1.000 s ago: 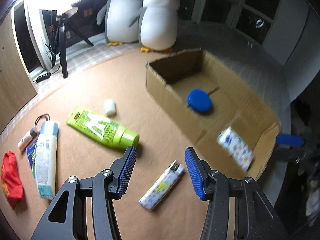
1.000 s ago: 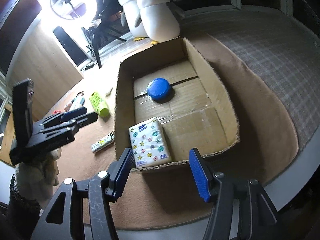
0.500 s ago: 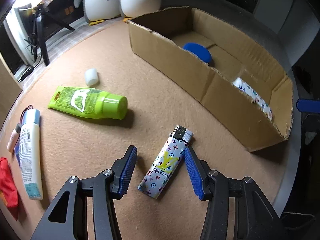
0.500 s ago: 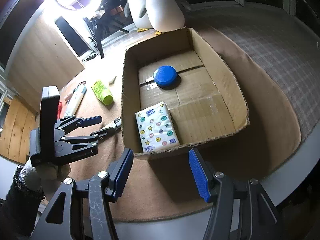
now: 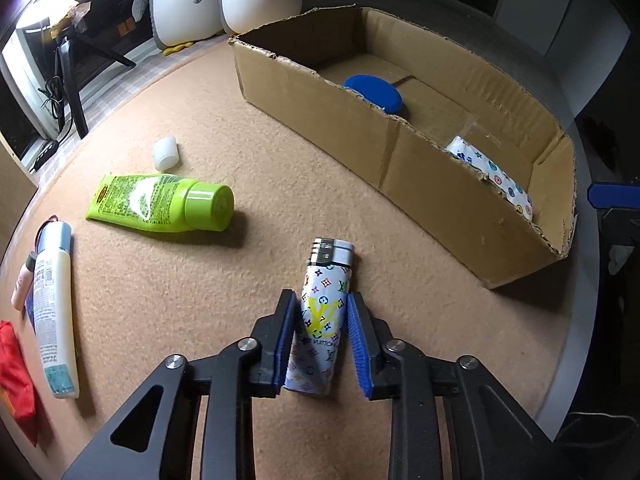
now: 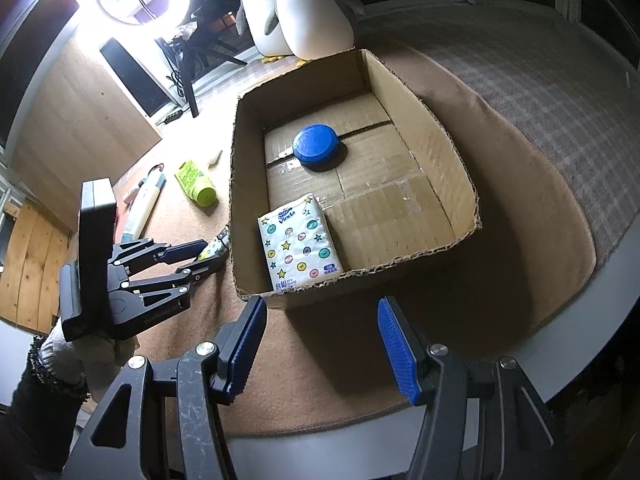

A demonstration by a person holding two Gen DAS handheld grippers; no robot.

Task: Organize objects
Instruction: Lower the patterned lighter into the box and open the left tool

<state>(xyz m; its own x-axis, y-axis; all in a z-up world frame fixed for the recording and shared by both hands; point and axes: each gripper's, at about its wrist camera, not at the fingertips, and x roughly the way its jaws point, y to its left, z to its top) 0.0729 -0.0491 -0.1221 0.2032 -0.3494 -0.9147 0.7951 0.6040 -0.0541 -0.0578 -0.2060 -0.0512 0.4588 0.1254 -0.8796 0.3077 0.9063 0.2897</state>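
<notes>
Left gripper (image 5: 320,334) points steeply down at the mat (image 5: 200,292), its jaws having just closed onto the lighter (image 5: 323,312) – blue pads against both long sides of its lower body, metal head clear and aimed toward the box (image 5: 440,184). The lighter lies on the mat just beside the box's near wall. Right gripper (image 6: 320,344) – jaws apart, nothing between them – hangs tilted down before the box, where tissue pack (image 6: 298,246) and blue lid (image 6: 316,146) lie.

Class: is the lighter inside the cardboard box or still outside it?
Outside. The lighter lies flat on the mat beside the box, between the left tongs, which have just been closing on it.
</notes>
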